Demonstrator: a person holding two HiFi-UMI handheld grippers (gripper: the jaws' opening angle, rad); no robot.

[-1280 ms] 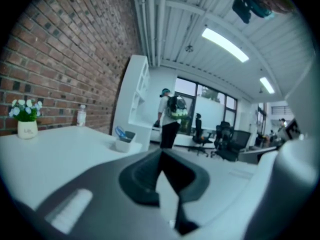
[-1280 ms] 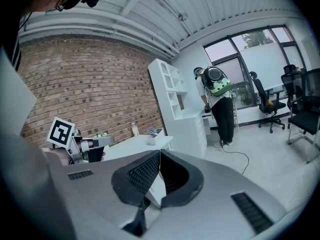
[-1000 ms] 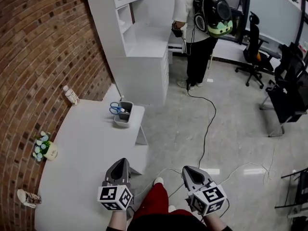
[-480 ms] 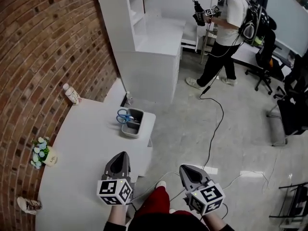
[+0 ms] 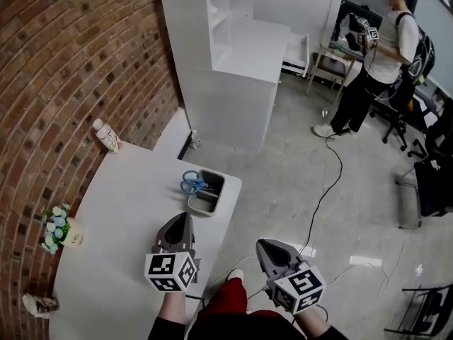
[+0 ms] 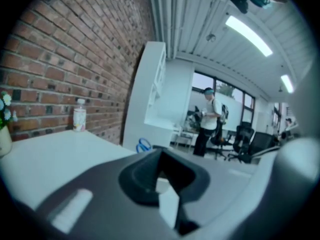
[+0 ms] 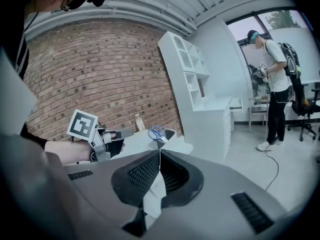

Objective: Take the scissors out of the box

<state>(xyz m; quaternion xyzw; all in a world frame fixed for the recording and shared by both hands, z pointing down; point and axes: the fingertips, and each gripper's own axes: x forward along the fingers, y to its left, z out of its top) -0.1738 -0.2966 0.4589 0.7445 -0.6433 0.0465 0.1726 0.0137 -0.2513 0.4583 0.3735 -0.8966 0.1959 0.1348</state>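
Your left gripper and right gripper are both clenched, empty. The scissors sit in the box at 12 o'clock from the left one, well apart. Open it early and approach the blue handles squarely.

The scissors are showing only their blue handles, the blades lying hidden inside the box. The bench is running off the head view's bottom edge, near end unseen.
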